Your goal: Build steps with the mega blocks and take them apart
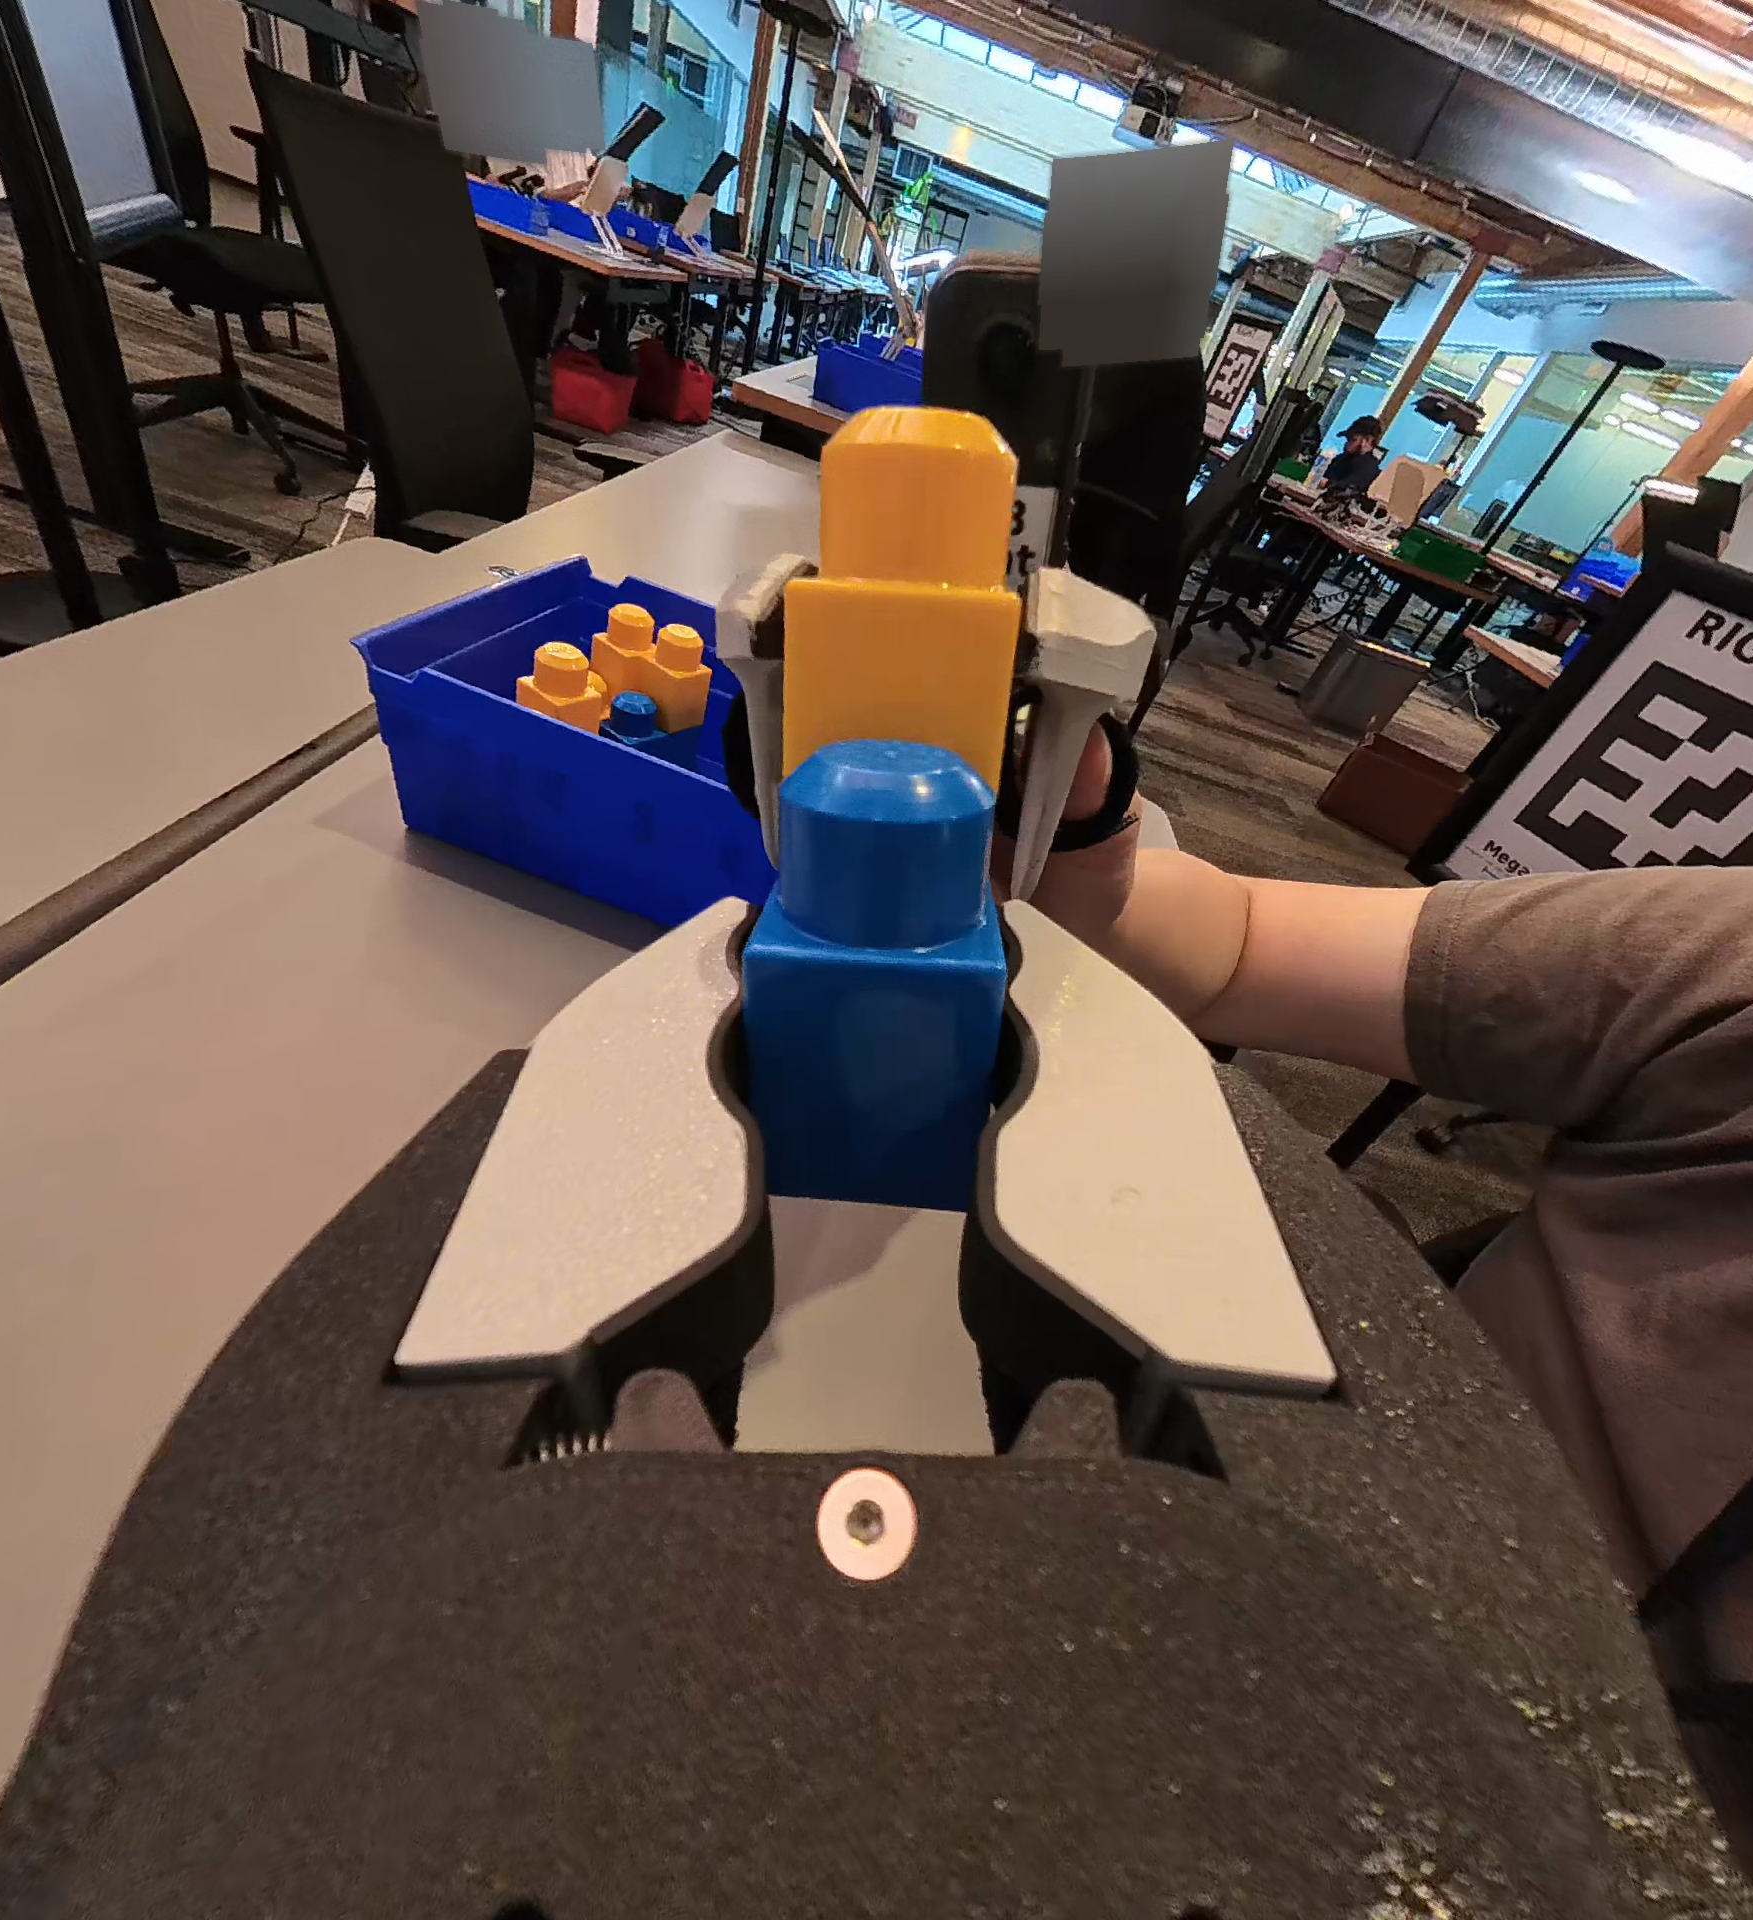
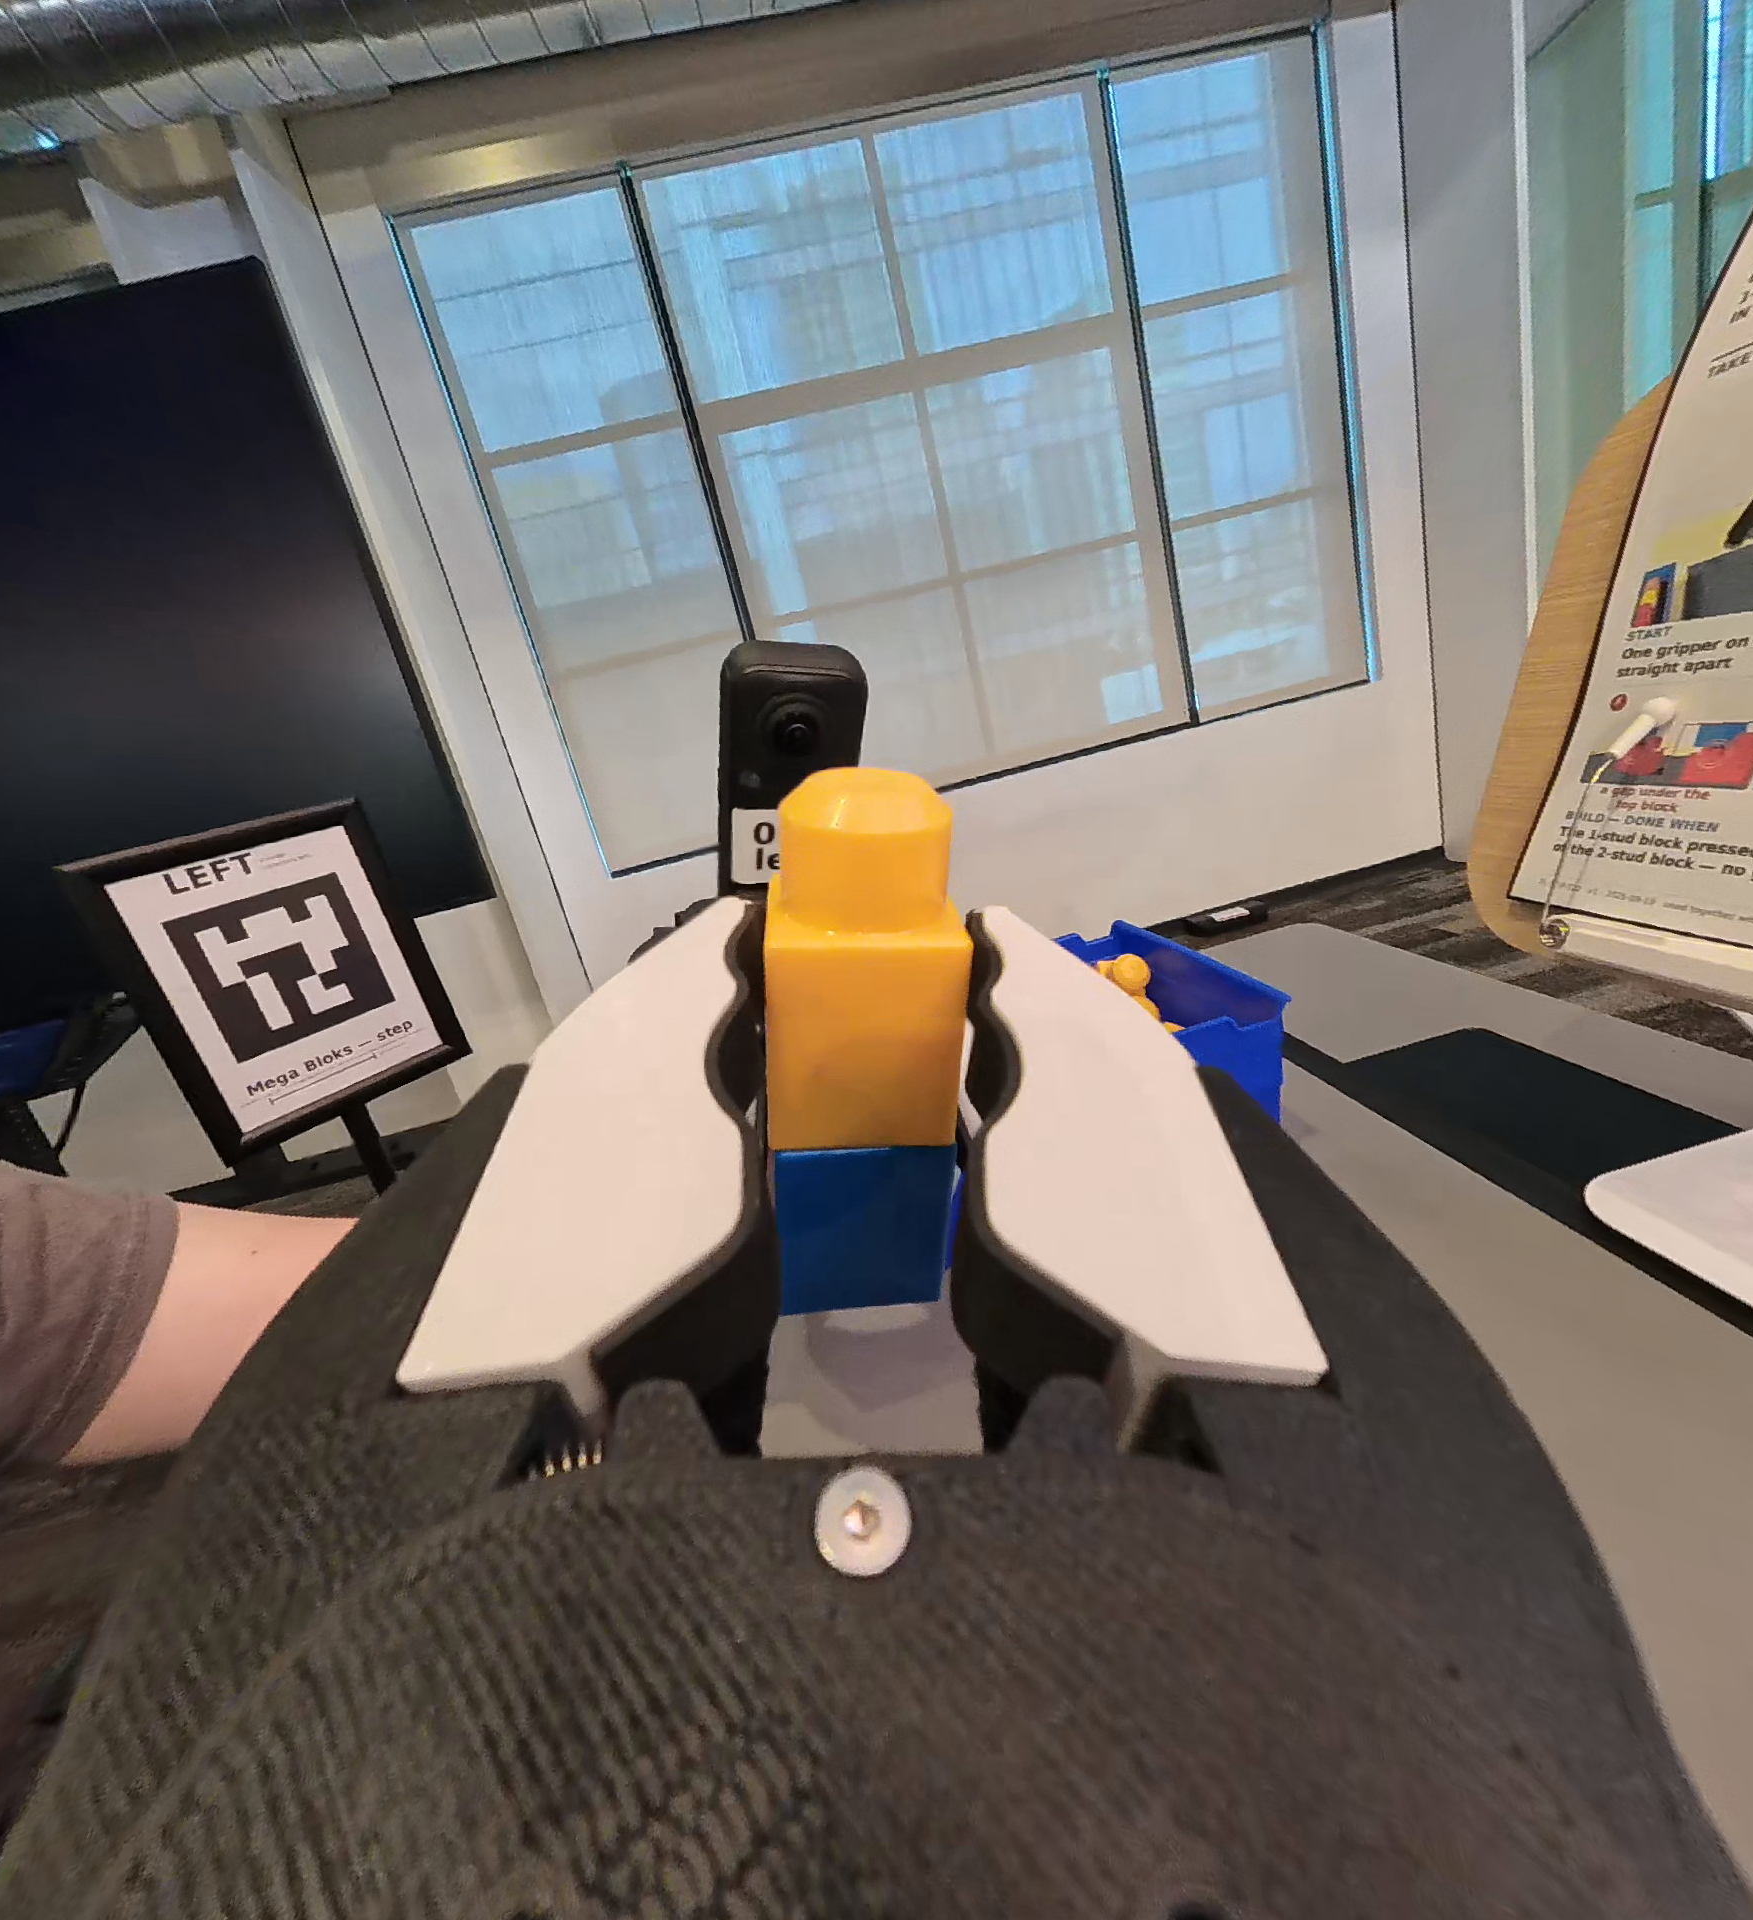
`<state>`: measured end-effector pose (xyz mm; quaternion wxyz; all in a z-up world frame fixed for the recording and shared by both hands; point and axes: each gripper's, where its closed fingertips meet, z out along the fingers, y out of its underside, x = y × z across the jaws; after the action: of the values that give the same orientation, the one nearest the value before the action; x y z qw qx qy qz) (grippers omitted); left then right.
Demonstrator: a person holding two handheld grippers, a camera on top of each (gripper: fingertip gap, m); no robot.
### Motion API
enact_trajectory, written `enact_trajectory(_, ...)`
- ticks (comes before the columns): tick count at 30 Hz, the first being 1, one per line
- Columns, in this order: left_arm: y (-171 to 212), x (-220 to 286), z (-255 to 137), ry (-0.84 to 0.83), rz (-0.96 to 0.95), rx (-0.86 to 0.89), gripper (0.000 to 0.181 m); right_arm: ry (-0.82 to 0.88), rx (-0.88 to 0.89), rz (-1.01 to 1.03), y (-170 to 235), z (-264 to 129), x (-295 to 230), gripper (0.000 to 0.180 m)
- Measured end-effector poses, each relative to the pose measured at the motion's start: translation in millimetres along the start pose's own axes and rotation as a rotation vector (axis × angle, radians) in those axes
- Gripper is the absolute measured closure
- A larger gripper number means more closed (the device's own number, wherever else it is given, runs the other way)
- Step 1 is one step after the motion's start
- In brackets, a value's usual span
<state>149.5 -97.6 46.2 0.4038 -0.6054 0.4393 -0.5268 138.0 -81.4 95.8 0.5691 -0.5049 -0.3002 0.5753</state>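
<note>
Both tools held up above the grey table (image 1: 176, 1091), facing each other, blocks between them.

Left gripper (image 1: 874, 997): we see its two pale fingers (image 1: 633, 1122) closed against the sides of a blue block (image 1: 872, 1070), one stud on top showing toward us.

Right gripper (image 2: 864, 1049): fingers (image 2: 602, 1132) pressed on either side of a yellow block (image 2: 864, 1018), single stud up. In the left wrist view the same yellow block (image 1: 903, 665) stands higher and just behind the blue stud, clamped by the far tool's fingertips.

In the right wrist view the blue block (image 2: 864, 1226) sits directly beneath the yellow one, touching it. We cannot tell whether the two are pressed fully together.

Blue bin (image 1: 550, 790) on the table, farther back to the left; loose yellow blocks (image 1: 612, 675) and a small blue one inside it.

A person's forearm (image 1: 1215, 956) reaches in from the right.
</note>
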Motion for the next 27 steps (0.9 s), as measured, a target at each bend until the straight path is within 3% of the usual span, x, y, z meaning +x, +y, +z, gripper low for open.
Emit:
enact_trajectory(15,-0.7,2.4,-2.7,0.011,0.019,-0.028,0.140,-0.046,-0.019,0.018,-0.4,1.7,-3.9,0.143)
enact_trajectory(17,0.3,7.7,-4.3,0.047,0.013,-0.053,0.140,-0.070,-0.105,-0.006,-0.3,2.8,-6.5,0.141)
enact_trajectory(20,13.6,4.6,-6.5,0.029,0.044,-0.149,0.140,-0.066,-0.252,-0.024,-8.1,-7.2,-4.2,0.121)
enact_trajectory(27,45.4,-8.9,5.5,-0.052,0.119,-0.322,0.140,-0.033,-0.693,0.000,29.2,-44.0,2.2,0.120)
